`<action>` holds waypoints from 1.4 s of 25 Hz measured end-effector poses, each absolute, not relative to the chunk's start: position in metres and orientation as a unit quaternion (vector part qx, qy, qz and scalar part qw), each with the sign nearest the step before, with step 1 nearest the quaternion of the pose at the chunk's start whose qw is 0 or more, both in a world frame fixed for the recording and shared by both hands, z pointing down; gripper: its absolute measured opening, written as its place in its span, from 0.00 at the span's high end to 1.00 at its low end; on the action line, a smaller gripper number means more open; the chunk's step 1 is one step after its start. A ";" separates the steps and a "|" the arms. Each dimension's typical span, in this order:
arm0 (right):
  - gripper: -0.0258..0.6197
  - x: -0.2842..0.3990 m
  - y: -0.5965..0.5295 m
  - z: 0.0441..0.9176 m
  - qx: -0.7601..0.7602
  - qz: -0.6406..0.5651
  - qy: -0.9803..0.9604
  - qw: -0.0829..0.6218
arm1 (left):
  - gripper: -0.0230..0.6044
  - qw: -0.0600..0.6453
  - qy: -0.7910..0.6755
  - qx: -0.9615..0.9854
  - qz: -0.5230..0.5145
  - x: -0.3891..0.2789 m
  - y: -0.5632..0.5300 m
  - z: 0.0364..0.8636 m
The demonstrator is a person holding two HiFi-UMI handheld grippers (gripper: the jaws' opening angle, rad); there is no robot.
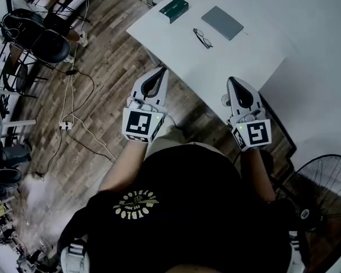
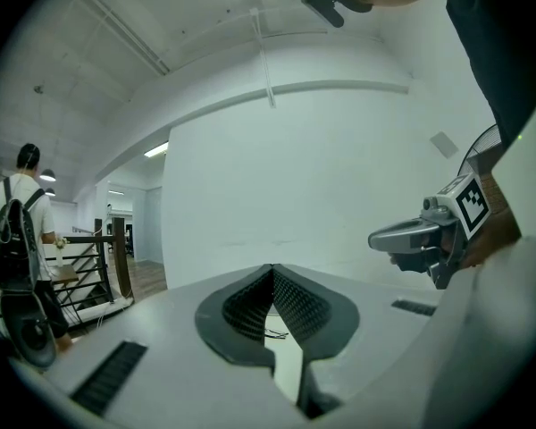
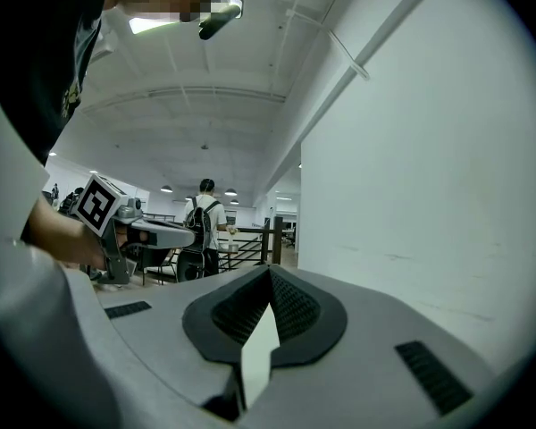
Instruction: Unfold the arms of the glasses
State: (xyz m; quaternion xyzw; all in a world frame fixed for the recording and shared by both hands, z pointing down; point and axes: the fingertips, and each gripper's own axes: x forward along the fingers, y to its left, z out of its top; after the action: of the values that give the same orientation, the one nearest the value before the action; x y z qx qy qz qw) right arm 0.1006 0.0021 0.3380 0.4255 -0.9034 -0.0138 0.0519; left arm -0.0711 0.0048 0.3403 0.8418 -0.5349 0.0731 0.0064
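Our black shirt (image 1: 187,203) fills the foreground as we look down on the white table (image 1: 261,56), whose near edge runs diagonally across the wooden floor (image 1: 102,84). A floor fan (image 1: 324,186) stands low on our right, and cables (image 1: 74,118) trail over the boards on our left. We hold the left gripper (image 1: 161,70) at the table's near edge and the right gripper (image 1: 232,82) near its corner, each with its jaws pressed together on nothing. Open white tabletop lies between them and the things farther along: a flat grey case (image 1: 222,22) and a green box (image 1: 174,8), both shut, contents unseen. The glasses (image 1: 202,38) lie on the table just beside the case, on its near side, well apart from both grippers.
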 end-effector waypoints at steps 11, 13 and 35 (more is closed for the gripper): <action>0.96 0.073 -0.035 0.324 0.463 -0.019 -0.884 0.055 | 0.95 -0.004 -0.503 0.862 0.060 -0.102 -0.042 0.333; 0.96 0.064 -0.043 0.322 0.469 -0.022 -0.881 0.055 | 0.95 -0.006 -0.497 0.866 0.057 -0.109 -0.051 0.331; 0.96 -0.034 -0.088 0.329 0.462 -0.027 -0.882 0.089 | 0.95 0.025 -0.491 0.870 0.038 -0.189 -0.098 0.351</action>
State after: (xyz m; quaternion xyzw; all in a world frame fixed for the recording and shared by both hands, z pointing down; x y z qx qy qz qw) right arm -0.0341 -0.0884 0.3290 0.4615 -0.8823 -0.0268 0.0889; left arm -0.1892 -0.0977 0.3513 0.8700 -0.4910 0.0375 0.0251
